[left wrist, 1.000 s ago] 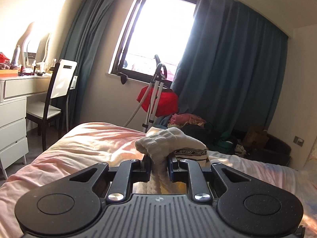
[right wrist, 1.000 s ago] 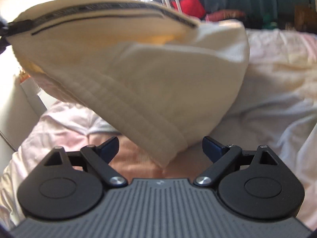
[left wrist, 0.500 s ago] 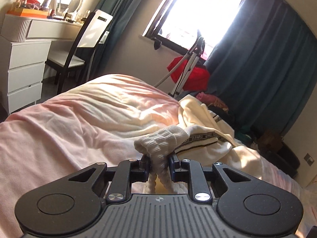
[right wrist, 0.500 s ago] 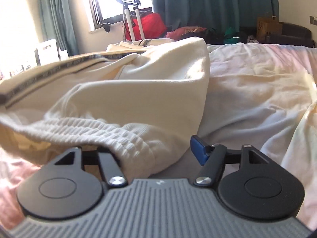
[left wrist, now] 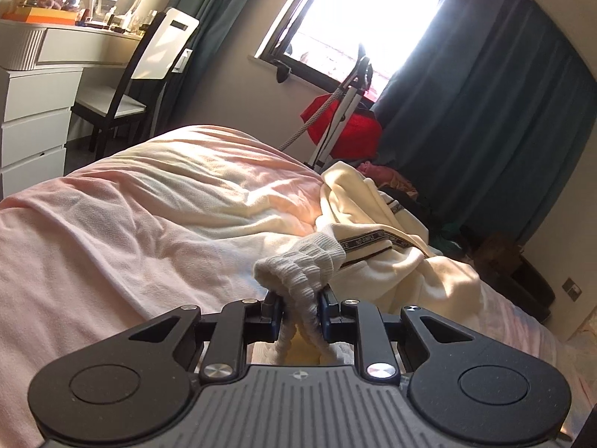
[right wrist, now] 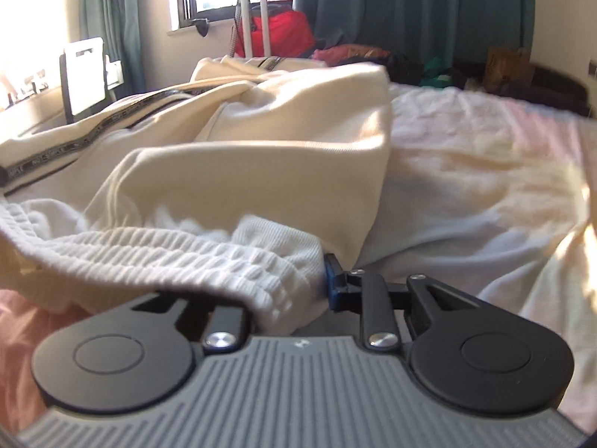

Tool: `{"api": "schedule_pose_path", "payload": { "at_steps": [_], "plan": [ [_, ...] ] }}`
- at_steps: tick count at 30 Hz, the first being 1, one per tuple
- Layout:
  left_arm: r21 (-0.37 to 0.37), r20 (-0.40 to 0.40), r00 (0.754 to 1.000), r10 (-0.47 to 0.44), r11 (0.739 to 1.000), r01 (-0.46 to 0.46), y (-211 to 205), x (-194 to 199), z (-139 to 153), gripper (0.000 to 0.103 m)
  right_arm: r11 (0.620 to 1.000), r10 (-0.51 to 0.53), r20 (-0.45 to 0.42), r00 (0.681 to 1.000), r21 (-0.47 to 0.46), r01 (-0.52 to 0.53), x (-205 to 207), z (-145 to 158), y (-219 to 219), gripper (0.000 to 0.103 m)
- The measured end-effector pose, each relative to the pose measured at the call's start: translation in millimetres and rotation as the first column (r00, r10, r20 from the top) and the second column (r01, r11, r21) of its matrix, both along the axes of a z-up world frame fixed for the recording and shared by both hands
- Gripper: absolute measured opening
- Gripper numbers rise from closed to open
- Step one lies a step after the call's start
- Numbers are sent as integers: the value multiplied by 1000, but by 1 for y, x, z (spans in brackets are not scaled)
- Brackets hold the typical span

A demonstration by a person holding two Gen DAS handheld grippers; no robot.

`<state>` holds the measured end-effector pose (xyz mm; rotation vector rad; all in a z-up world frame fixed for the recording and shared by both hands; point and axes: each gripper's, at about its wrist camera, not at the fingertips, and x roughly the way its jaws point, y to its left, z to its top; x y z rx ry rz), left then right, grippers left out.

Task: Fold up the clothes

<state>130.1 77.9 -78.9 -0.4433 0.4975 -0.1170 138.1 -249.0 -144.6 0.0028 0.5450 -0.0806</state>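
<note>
A cream garment [left wrist: 391, 265] with a black lettered side stripe lies bunched on the pink bed. My left gripper [left wrist: 298, 308] is shut on its white ribbed waistband [left wrist: 302, 265], which bulges up between the fingers. In the right wrist view the same cream garment [right wrist: 261, 142] fills the middle. Its ribbed waistband [right wrist: 194, 257] lies across my right gripper [right wrist: 287, 280] and covers the left finger. The right fingertip [right wrist: 332, 276] touches the band's edge; the jaws have drawn close around it.
The pink and white duvet [left wrist: 149, 216] covers the bed. A white dresser [left wrist: 33, 86] and a dark chair [left wrist: 138, 71] stand at the left. A red bag [left wrist: 347, 127], a clothes pile and dark curtains [left wrist: 485, 104] lie beyond the bed's far edge.
The garment has come down from the air onto the bed. My left gripper lowered with the waistband still held. My right gripper's jaws narrowed around the waistband.
</note>
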Motion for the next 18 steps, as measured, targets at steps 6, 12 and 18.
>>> {"api": "schedule_pose_path", "payload": {
  "at_steps": [6,12,18],
  "plan": [
    [-103,24,997,-80,991,82,-4,-19,6,21,972,9,267,964,-229,55,-54,62,9,17],
    [-133,-18,1000,-16,991,13,8,-22,2,21,896,176,220,960,-440,-63,-76,67,29,18],
    [-192,-121,990,75,977,-97,35,-5,-20,21,862,314,-67,947,-399,-314,-64,20,43,21]
  ]
}}
